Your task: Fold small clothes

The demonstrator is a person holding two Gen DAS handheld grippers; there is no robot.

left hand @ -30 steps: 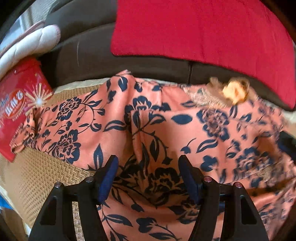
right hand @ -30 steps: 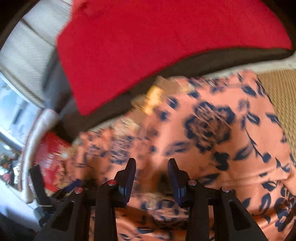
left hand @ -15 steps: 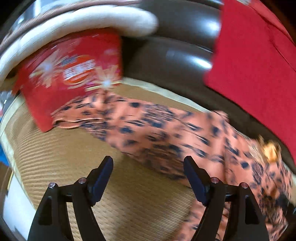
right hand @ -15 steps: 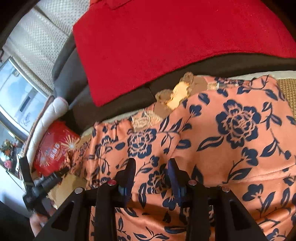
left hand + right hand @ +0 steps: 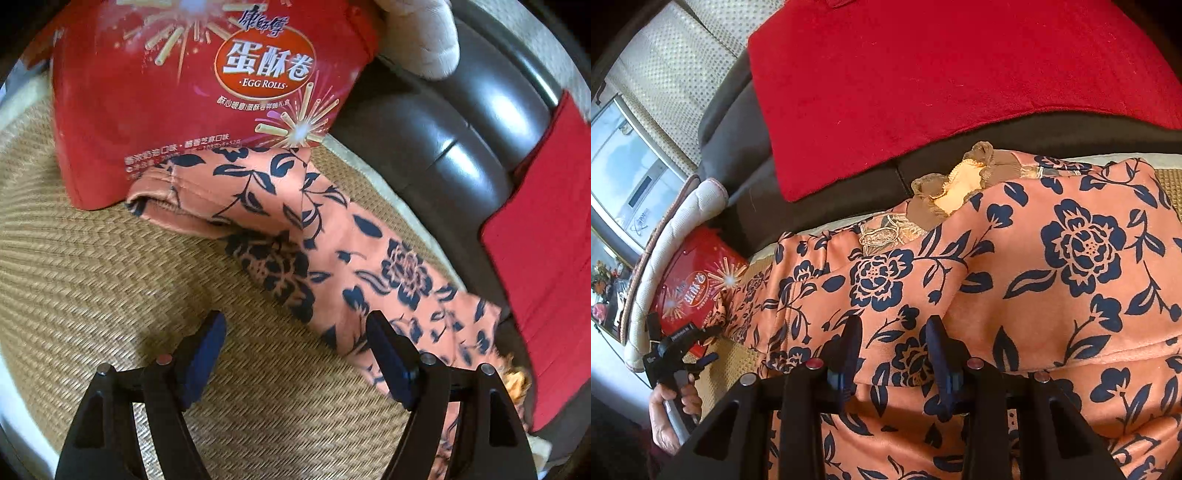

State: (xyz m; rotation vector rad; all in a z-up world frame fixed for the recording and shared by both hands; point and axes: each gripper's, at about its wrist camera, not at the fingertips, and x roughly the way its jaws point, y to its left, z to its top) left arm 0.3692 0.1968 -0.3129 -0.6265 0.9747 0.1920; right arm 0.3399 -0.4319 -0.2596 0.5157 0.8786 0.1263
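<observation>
I am holding my left gripper point(image 5: 295, 354) spread wide over the woven mat point(image 5: 92, 280), with nothing between its blue pads. The floral garment point(image 5: 369, 266) is lying just ahead of it, running as a long band from the cuffed sleeve end point(image 5: 166, 199) at centre-left of the left wrist frame down toward the lower right, where it is passing behind my right-hand pad. That cuffed end is resting against the red egg-roll bag point(image 5: 184, 92) filling the upper left. So the sleeve's long axis is slanting across my fingers, and its free end is sitting up and to the left of them, near but not touching.

In the right wrist frame, the garment's broad body point(image 5: 1071, 277) is filling the centre and right, beneath the red cushion point(image 5: 942, 81) at the top. My right gripper point(image 5: 892, 350) is pressing low on that cloth with its pads only narrowly apart; whether a fold of cloth is pinched between them I cannot tell. The left gripper is showing small at the lower left there, beside the sleeve.

I am judging the left gripper the nearer one for taking the sleeve end and carrying it inward over the body.
</observation>
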